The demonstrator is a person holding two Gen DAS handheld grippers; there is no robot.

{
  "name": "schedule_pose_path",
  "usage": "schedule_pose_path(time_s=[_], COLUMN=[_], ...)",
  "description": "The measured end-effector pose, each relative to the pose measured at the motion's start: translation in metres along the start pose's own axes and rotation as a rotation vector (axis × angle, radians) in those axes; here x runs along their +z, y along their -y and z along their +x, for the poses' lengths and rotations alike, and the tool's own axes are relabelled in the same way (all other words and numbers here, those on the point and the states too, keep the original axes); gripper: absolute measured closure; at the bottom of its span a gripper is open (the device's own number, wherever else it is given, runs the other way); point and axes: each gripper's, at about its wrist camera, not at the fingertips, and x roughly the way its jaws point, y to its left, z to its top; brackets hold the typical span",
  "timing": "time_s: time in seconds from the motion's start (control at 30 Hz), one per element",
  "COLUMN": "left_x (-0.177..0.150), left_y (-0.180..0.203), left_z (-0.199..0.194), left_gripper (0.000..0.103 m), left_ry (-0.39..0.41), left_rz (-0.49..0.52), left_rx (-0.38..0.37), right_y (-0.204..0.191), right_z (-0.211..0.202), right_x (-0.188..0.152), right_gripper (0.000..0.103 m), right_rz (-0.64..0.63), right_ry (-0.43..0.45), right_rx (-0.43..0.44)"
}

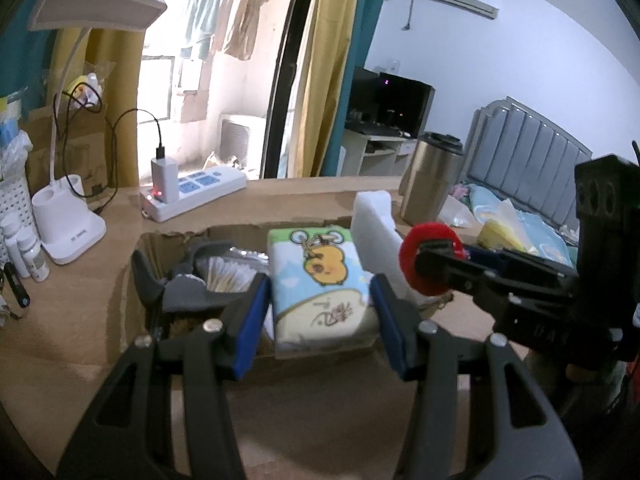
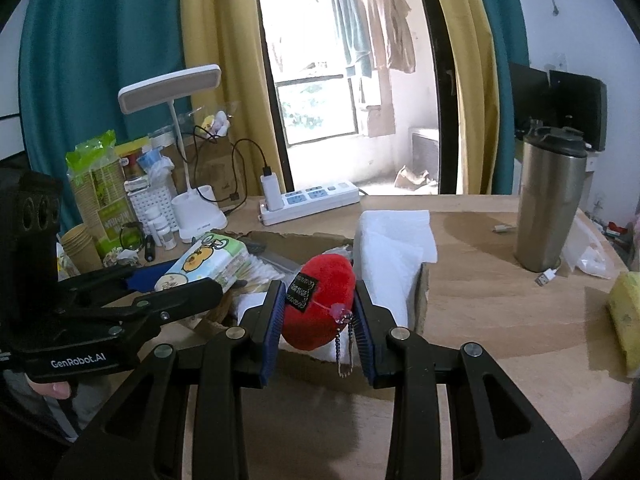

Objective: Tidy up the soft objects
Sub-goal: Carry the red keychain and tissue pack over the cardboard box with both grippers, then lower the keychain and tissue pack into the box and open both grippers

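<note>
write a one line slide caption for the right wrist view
Right gripper shut on a red plush toy above an open cardboard box, while the left gripper alongside holds a cartoon tissue pack.

White lettering reading "GenRobot.AI" is showing on the black body of the left gripper [image 2: 188, 280]; other printing is staying illegible.

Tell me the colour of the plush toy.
Red plush toy, with a black label; clearest in the right wrist view.
</note>
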Motion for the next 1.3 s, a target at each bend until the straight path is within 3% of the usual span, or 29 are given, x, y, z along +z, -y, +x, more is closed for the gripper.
schedule_pose_path(time_s=[0.63, 0.87, 1.3], left_x=[-0.006, -0.008, -0.007], left_y=[-0.011, -0.011, -0.009], left_z=[0.045, 0.048, 0.048], left_gripper=[0.049, 0.049, 0.048], left_ry=[-0.095, -0.100, -0.119], left_rz=[-0.060, -0.056, -0.045], left_rx=[0.014, 0.023, 0.037], right_y=[0.007, 0.007, 0.012], right_z=[0.030, 0.027, 0.041], right_x=[0.003, 0.008, 0.002], right_gripper=[0.068, 0.068, 0.067], right_rz=[0.034, 0.038, 0.071], right_ry=[-0.031, 0.010, -0.052], right_rx=[0.045, 0.061, 0.053])
